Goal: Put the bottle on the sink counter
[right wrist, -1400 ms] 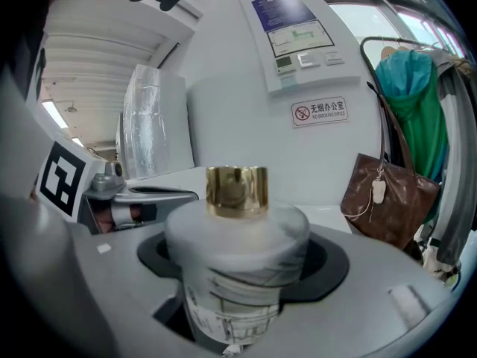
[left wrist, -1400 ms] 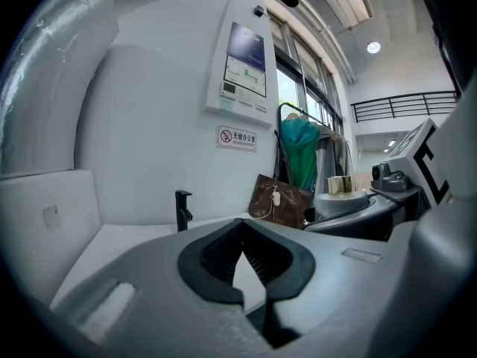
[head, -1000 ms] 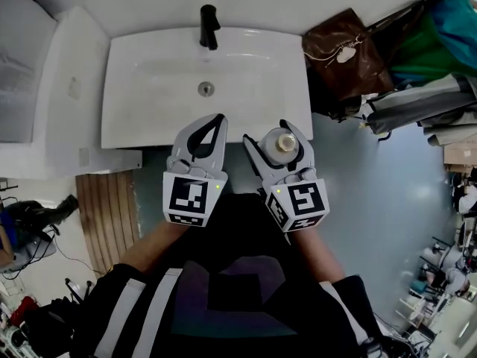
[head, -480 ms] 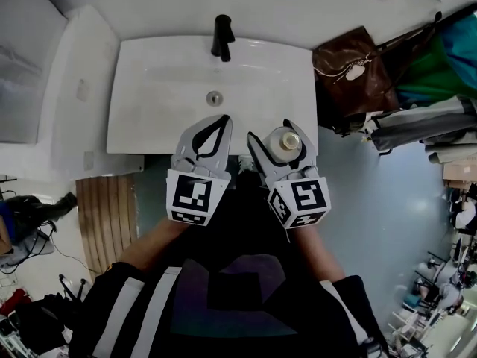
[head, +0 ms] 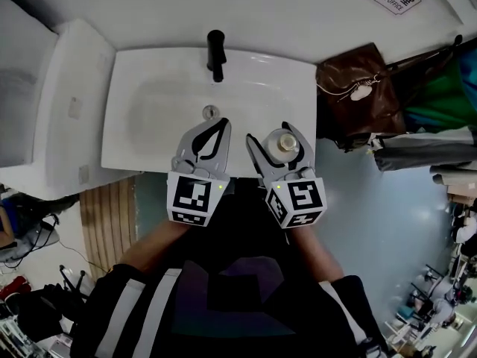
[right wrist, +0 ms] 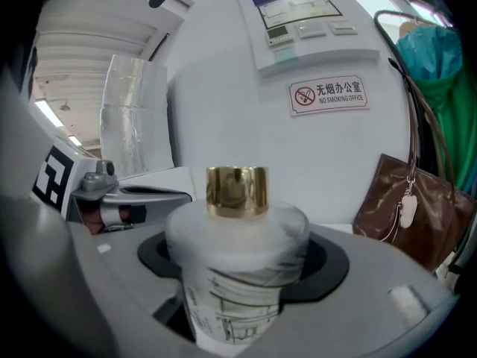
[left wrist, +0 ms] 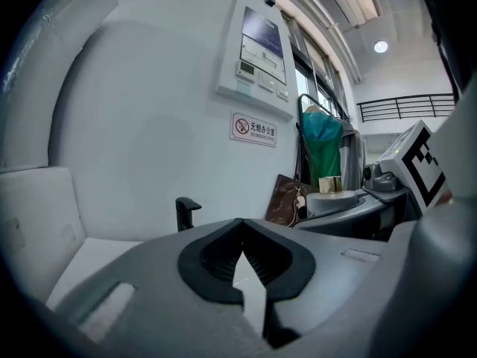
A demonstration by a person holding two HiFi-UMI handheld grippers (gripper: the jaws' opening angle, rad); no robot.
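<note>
— What has changed since half a second ago?

— Little close in. The right gripper (head: 270,133) keeps its jaws clamped on the bottle (head: 283,143). The left gripper (head: 220,124) beside it keeps its jaws together on nothing. Both have crept farther over the sink (head: 119,151). The drain (head: 211,112) now lies just beyond the tips of the left jaws, where a gap showed before.

— Where is the bottle?

— Held in the air over the sink's near right part, just inside the near rim, resting on no surface.

— Which way does it point?

— Its long axis stands upright. The gold cap (right wrist: 237,191) is on top, facing the head camera. The frosted body with its line drawing drops down between the jaws.

— And farther off?

— A black faucet (head: 216,54) stands at the sink's far edge and a brown bag (head: 358,88) sits to the far right. A no-smoking sign (right wrist: 329,94) hangs on the wall, and the head view shows more of it than before.
</note>
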